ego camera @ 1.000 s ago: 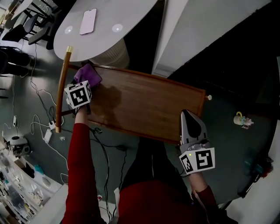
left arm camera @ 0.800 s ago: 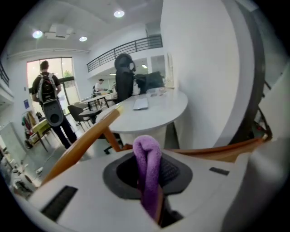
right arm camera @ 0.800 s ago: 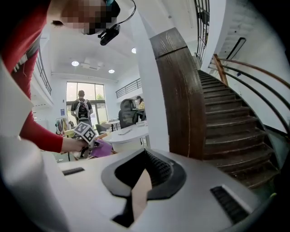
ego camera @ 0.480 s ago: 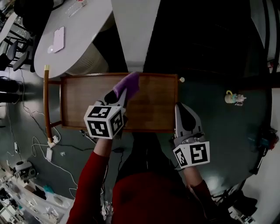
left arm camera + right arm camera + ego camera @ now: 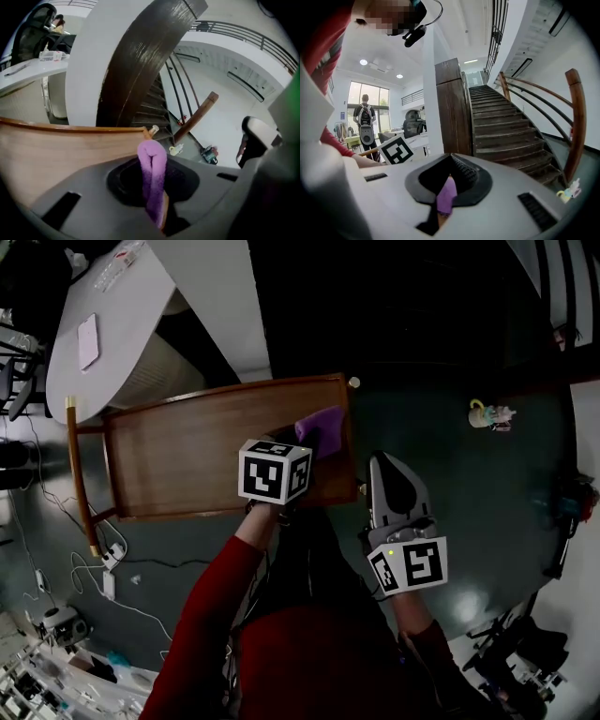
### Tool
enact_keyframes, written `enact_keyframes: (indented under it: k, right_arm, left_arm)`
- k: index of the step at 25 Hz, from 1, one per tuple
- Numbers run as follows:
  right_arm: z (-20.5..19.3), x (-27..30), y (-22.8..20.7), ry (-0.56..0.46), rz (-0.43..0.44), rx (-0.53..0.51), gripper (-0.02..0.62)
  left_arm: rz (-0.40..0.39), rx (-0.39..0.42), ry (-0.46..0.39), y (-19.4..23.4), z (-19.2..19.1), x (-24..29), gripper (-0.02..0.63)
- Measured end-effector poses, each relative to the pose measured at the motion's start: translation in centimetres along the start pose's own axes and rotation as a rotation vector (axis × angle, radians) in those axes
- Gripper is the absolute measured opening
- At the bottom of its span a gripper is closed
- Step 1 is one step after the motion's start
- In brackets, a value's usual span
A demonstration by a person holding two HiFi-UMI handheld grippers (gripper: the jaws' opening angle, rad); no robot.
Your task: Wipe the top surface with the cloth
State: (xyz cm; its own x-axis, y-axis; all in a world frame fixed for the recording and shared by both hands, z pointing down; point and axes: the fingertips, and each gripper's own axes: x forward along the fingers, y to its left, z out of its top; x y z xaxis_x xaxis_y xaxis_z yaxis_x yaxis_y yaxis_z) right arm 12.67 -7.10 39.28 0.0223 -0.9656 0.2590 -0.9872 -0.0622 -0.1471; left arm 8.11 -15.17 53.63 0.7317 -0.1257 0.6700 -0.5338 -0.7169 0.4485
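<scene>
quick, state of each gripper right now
left gripper: closed, holding the purple cloth
right gripper: closed, gripping nothing

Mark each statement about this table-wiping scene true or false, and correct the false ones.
1. The left gripper is shut on the purple cloth. True.
2. The cloth is at the wooden top's left end. False: it is near the right end.
3. The right gripper presses on the top. False: it is off the right end, over the floor.
4. A phone lies on the white table. True.
</scene>
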Motion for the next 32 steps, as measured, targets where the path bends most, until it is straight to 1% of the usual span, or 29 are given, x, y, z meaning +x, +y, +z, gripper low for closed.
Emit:
enact_keyframes:
  k: [3,6,10,13,16,18,21,23,29,32]
  right_arm:
    - [-0.4,1.1,0.8,0.023,0.057,-0.014,0.012]
    - [-0.5,2.7,2.4,0.042,0.126,-0.027,0.012]
    - [-0.8,5.2,5.8,0.061,0.214,-0.045,0.012]
    - [-1.0,6.4,8.0,0.074,0.267,-0.057,0.012]
    - [-1.2,7.0,9.3,0.084,0.301,-0.066,0.012]
    - [-1.4,7.3,9.6,0.091,0.316,-0.071,0.012]
    - [-1.5,7.5,10.1,0.101,0.331,-0.08,0.012]
    - [-1.6,7.5,10.5,0.105,0.337,-0.084,0.012]
    - [-1.7,7.3,10.2,0.104,0.329,-0.078,0.012]
    - [-1.6,7.0,9.6,0.094,0.306,-0.07,0.012]
  left_arm:
    - [0.089,0.009,0.011,3.5,-0.6,-0.3,0.063]
    - [0.197,0.0,-0.004,8.3,-0.5,-2.8,0.063]
    - [0.369,-0.043,-0.03,16.9,-1.3,-8.7,0.063]
    - [0.504,-0.093,-0.044,23.0,-3.0,-14.0,0.063]
    - [0.642,-0.151,-0.057,28.0,-5.2,-19.2,0.063]
    - [0.725,-0.176,-0.059,30.3,-6.5,-21.9,0.063]
    - [0.839,-0.181,-0.05,33.0,-8.0,-25.5,0.063]
    - [0.892,-0.186,-0.041,34.4,-8.8,-27.3,0.063]
    - [1.012,-0.189,-0.014,36.3,-10.1,-29.9,0.063]
    - [1.055,-0.151,-0.055,35.1,-9.0,-30.5,0.063]
